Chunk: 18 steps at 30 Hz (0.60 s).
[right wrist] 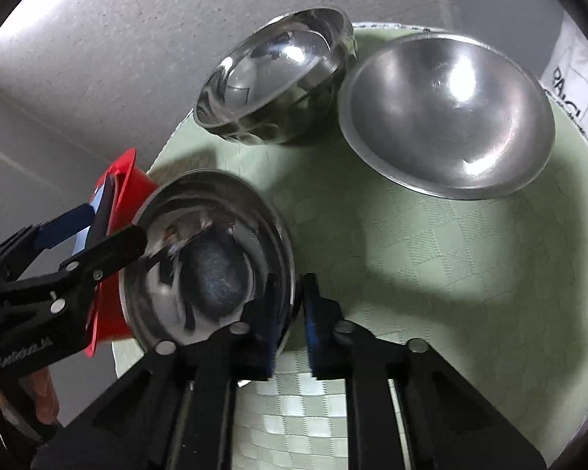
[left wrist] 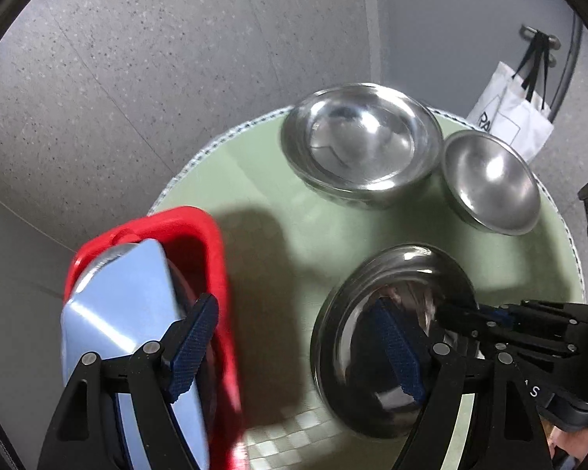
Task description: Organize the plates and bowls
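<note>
Gripping the rim of a shiny steel plate (right wrist: 211, 258) above the round green checked table (right wrist: 450, 274), the right gripper (right wrist: 290, 313) is clamped narrow; the left gripper (left wrist: 294, 352) gapes wide beside a red basket (left wrist: 199, 227).

Both wrist cameras look steeply down, close over the round green tabletop (left wrist: 254, 203). The left view sits at its left side and the right view at its near edge. Both show the steel plate (left wrist: 376, 344) and the two steel bowls (right wrist: 278, 78) beyond.
</note>
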Each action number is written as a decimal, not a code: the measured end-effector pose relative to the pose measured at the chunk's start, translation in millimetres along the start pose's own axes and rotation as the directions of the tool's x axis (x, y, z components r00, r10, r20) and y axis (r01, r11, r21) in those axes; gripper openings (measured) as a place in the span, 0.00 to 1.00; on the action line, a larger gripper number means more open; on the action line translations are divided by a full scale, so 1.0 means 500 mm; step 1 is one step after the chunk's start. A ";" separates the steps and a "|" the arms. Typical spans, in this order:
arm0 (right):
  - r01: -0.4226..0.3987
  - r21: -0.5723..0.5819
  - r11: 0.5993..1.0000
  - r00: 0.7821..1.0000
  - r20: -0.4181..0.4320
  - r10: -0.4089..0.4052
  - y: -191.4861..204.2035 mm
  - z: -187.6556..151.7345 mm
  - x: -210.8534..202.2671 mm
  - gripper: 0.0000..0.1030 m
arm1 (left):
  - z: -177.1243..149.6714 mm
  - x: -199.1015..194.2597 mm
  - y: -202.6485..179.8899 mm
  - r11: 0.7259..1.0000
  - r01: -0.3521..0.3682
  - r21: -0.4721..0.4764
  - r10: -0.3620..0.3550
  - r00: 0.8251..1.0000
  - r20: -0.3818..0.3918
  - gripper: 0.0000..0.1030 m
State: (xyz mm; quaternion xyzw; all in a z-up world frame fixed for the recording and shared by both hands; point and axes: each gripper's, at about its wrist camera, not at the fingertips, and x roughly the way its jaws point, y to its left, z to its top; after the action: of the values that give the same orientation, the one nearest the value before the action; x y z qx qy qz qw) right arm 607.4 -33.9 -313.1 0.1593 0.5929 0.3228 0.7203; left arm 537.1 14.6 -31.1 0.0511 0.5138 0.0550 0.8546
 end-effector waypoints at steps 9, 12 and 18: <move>-0.086 0.004 0.996 0.996 -0.005 0.086 -0.047 0.011 -0.016 0.06 | -0.005 0.083 -0.040 0.998 0.066 0.001 -0.066 0.993 -0.095 0.22; -0.085 0.003 0.996 0.996 -0.005 0.085 -0.061 0.010 -0.026 0.06 | 0.000 0.109 -0.037 0.996 0.085 -0.022 -0.086 0.992 -0.097 0.13; -0.076 -0.031 0.997 0.997 0.019 0.077 -0.053 0.018 -0.086 0.06 | 0.027 0.093 -0.032 0.991 0.126 -0.037 -0.126 0.992 -0.014 0.13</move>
State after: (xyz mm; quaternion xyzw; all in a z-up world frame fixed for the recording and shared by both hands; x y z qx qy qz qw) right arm 619.6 -80.3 -294.9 0.1744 0.5741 0.3574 0.7157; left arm 571.4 4.9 -67.6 0.0026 0.5217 0.0107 0.8531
